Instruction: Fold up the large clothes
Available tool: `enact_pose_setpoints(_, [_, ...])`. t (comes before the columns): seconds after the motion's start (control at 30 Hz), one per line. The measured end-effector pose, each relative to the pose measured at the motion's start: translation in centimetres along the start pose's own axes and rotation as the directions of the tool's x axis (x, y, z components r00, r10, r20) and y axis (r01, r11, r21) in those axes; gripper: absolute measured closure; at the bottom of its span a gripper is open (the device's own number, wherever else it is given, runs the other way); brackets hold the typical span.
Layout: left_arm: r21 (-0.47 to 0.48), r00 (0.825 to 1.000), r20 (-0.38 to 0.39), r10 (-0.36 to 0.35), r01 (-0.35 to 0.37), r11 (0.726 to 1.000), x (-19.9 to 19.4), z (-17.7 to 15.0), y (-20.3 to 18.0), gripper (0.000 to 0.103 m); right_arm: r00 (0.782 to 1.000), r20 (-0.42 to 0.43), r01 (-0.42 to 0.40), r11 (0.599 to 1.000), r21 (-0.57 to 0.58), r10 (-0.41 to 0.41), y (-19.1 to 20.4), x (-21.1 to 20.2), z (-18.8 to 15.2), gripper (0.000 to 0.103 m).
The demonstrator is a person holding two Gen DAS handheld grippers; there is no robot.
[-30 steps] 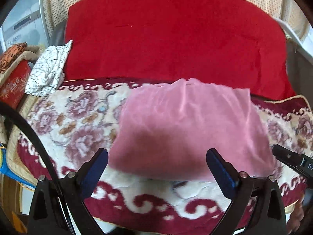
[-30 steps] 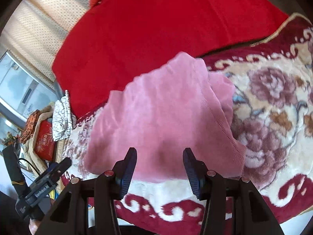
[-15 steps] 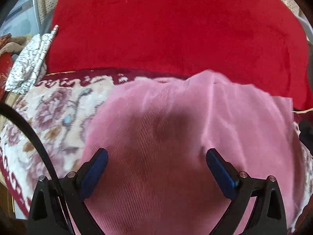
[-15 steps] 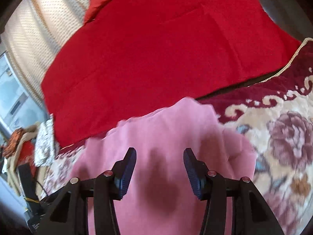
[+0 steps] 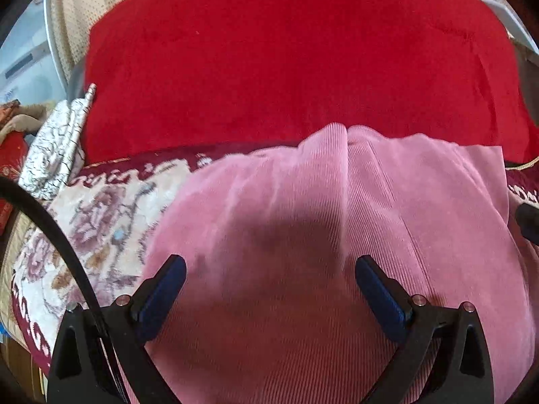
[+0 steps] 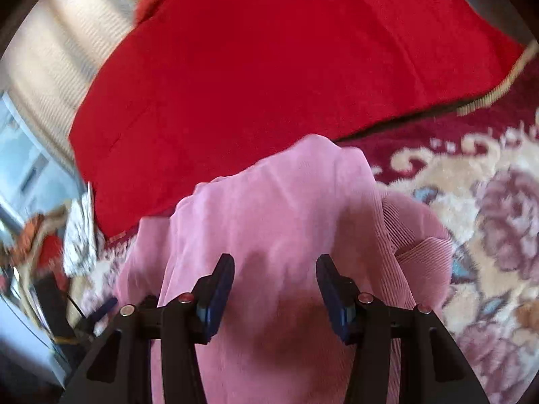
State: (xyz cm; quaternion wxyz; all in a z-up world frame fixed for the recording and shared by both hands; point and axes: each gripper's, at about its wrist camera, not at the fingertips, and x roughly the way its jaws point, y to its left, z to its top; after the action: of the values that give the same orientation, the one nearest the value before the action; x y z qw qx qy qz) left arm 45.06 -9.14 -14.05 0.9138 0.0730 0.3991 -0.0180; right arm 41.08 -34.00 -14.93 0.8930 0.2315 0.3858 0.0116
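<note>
Pink ribbed cloth [image 5: 337,235] fills the near half of both wrist views, lying folded on a floral blanket [image 5: 111,208] with a dark red scrolled border. Its far edge ends just short of a big red cushion [image 5: 286,67], which stands behind it across the far side of the scene.

In the left wrist view the left gripper [image 5: 269,289] hangs over the cloth with its jaws spread wide and nothing between them; the blue pads [image 5: 161,299] sit apart over the ribbed surface, and a dark shadow lies on the cloth between them. Whether the tips touch the fabric is hard to say. A black cable [image 5: 50,232] curves up along the left side. Far left, a white crackle-patterned bundle [image 5: 57,144] leans by the cushion's corner.

In the right wrist view, which is somewhat blurred, the right gripper [image 6: 274,286] is likewise released, jaws parted and empty above the cloth [image 6: 286,208]. To the right, a ribbed fold [image 6: 421,249] of the cloth bulges out onto the blanket [image 6: 488,202]. The cushion [image 6: 269,67] rises beyond. At the far left edge a pale dotted fabric [image 6: 60,57] shows behind the cushion.
</note>
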Motion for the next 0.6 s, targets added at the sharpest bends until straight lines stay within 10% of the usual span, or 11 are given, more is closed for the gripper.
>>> enact_pose_setpoints(0.6, [0.020,0.997,0.065,0.044,-0.046,0.999,-2.5,-0.9,2.2,0.003,1.000,-0.027,0.003,0.996,-0.093,-0.006,3.9,-0.3,-1.4,0.047])
